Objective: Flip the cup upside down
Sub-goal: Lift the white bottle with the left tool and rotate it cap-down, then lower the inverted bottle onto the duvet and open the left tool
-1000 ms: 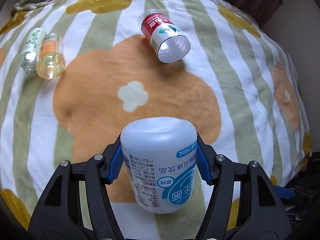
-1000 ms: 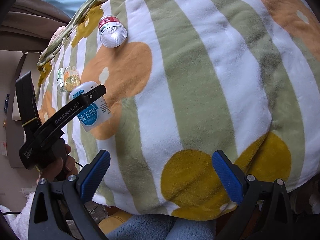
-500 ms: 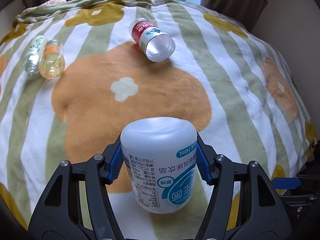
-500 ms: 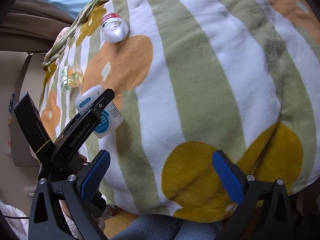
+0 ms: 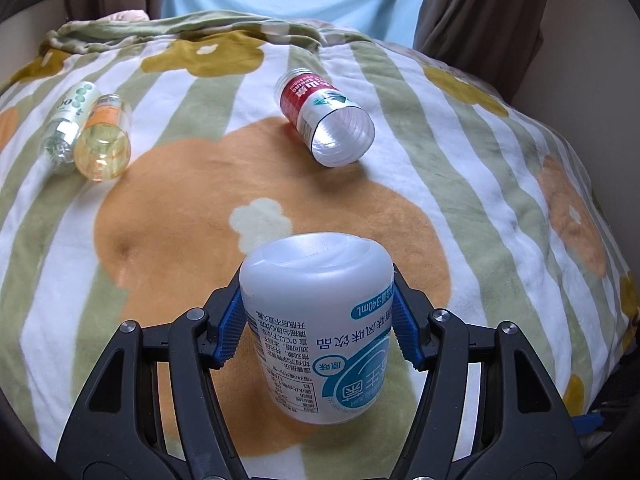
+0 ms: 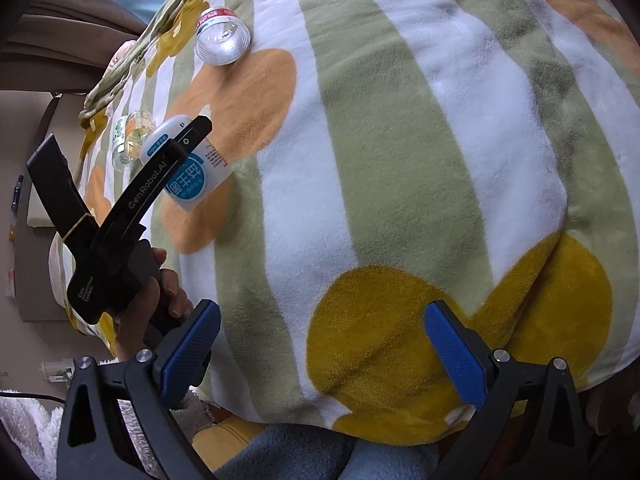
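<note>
A white plastic cup [image 5: 316,312] with a blue label stands upside down, its closed base up and its printing inverted. My left gripper [image 5: 318,330] is shut on it, blue pads pressing both sides. Whether its rim touches the blanket I cannot tell. The right wrist view shows the same cup [image 6: 192,178] in the left gripper [image 6: 182,146], held by a hand [image 6: 160,296]. My right gripper [image 6: 322,354] is open over the blanket's near edge, with nothing between its pads.
A striped green and white blanket [image 5: 460,184] with orange patches covers the surface. A clear cup with a red label [image 5: 324,120] lies on its side at the back. A yellow-tinted cup [image 5: 105,142] and a green-dotted one [image 5: 68,118] lie at the left.
The left gripper has tilted up and back with the cup in it, so the curtain and window behind the blanket now show. The right gripper has hardly moved.
</note>
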{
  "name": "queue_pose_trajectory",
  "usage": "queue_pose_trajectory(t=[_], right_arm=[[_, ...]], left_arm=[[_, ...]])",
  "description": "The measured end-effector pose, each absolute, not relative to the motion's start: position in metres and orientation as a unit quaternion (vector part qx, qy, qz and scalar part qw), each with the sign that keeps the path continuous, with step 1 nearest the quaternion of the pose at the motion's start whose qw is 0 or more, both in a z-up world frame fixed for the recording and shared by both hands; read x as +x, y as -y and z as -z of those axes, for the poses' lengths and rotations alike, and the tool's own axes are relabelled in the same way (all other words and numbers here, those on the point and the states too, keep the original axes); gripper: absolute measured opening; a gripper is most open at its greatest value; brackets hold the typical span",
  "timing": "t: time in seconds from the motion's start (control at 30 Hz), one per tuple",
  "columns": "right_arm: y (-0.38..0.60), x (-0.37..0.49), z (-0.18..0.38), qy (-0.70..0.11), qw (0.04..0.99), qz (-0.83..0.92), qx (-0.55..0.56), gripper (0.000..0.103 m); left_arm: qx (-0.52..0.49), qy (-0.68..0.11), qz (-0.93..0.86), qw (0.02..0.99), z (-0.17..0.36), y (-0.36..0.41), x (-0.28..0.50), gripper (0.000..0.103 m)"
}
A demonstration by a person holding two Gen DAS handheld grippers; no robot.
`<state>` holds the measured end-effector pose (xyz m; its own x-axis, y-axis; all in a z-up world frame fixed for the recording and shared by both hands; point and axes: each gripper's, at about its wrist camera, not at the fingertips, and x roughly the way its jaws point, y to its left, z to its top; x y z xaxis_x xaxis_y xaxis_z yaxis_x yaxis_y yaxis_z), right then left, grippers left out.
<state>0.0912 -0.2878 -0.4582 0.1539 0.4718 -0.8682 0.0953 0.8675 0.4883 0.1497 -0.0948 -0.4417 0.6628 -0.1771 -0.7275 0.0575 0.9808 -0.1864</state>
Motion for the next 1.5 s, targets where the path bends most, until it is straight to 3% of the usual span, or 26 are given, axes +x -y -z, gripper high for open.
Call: queue_pose_trajectory(t=[0.2,0.77,0.8,0.87,1.1,1.3,1.5], right_arm=[[0.287,0.088,0.462,-0.642,0.721,-0.129,0.228,0.102],[0.282,0.088,0.46,-0.643,0.718,-0.133,0.231,0.102],[0.281,0.088,0.46,-0.643,0.718,-0.134,0.231,0.102],[0.278,0.089,0.46,-0.643,0.718,-0.137,0.229,0.102],[0.268,0.092,0.455,-0.638,0.728,-0.143,0.207,0.102],[0.258,0.096,0.416,-0.617,0.756,-0.139,0.167,0.102],[0.243,0.102,0.317,-0.547,0.82,-0.137,0.099,0.102]], left_arm=[[-0.027,-0.454,0.072,0.887,0.453,0.113,0.137,0.06],[-0.009,-0.48,0.101,0.871,0.442,0.114,0.128,0.062],[-0.008,-0.48,0.101,0.871,0.442,0.113,0.128,0.065],[-0.007,-0.472,0.099,0.876,0.439,0.111,0.126,0.103],[-0.016,-0.461,0.113,0.88,0.423,0.107,0.122,0.103],[-0.024,-0.467,0.091,0.879,0.374,0.075,0.115,0.103],[-0.03,-0.445,0.061,0.893,0.265,0.032,0.102,0.103]])
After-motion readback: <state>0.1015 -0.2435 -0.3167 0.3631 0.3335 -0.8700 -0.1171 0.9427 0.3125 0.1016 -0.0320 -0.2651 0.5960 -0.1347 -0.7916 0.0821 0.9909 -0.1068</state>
